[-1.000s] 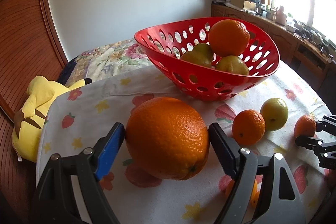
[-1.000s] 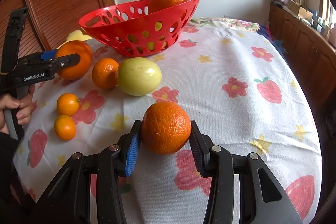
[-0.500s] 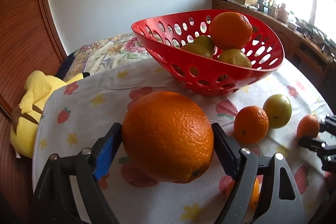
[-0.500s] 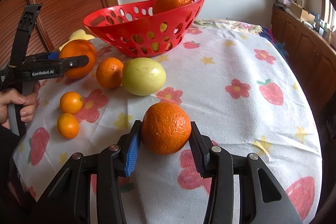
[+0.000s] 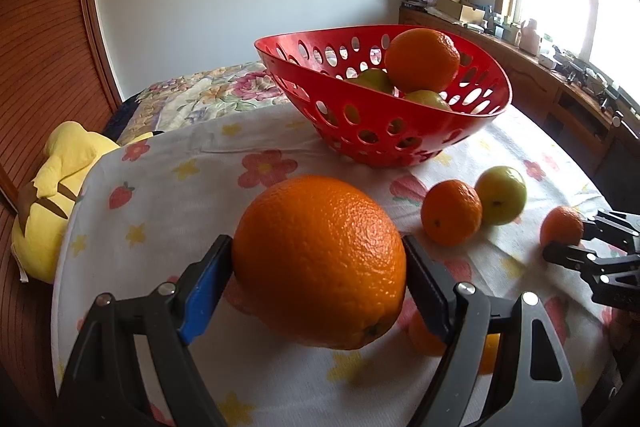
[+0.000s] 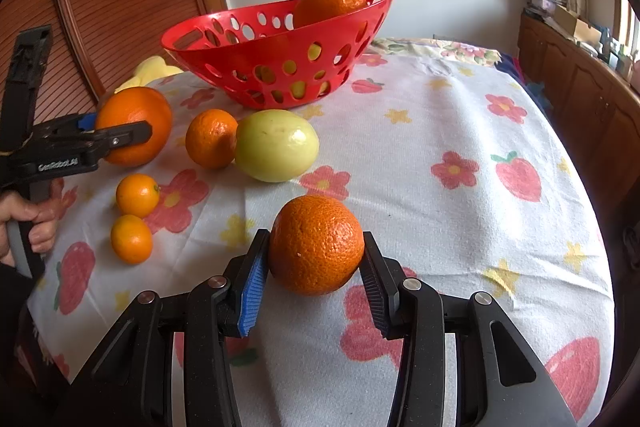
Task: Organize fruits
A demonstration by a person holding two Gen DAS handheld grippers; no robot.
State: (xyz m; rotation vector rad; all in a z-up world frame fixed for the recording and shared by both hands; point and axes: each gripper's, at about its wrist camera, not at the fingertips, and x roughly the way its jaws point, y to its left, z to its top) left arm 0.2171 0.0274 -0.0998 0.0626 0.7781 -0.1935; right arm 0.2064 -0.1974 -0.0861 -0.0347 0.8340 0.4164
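My left gripper (image 5: pixel 320 263) is shut on a large orange (image 5: pixel 320 261) and holds it above the cloth; it also shows in the right wrist view (image 6: pixel 134 125). My right gripper (image 6: pixel 316 267) is shut on a smaller orange (image 6: pixel 316 245), seen from the left wrist view (image 5: pixel 561 226) at the right. A red perforated basket (image 5: pixel 400 131) stands beyond, holding an orange (image 5: pixel 422 59) and greenish fruits. The basket shows in the right wrist view (image 6: pixel 280 39) too.
On the flowered tablecloth (image 6: pixel 440 131) lie a mandarin (image 6: pixel 211 138), a pale green fruit (image 6: pixel 276 151) and two small kumquats (image 6: pixel 137 195). A yellow plush toy (image 5: pixel 52 187) lies off the table's left edge. A wooden cabinet (image 6: pixel 580 87) runs along the right.
My left gripper has risen with the large orange and the basket looks lower and farther right. My right gripper has edged forward with its orange.
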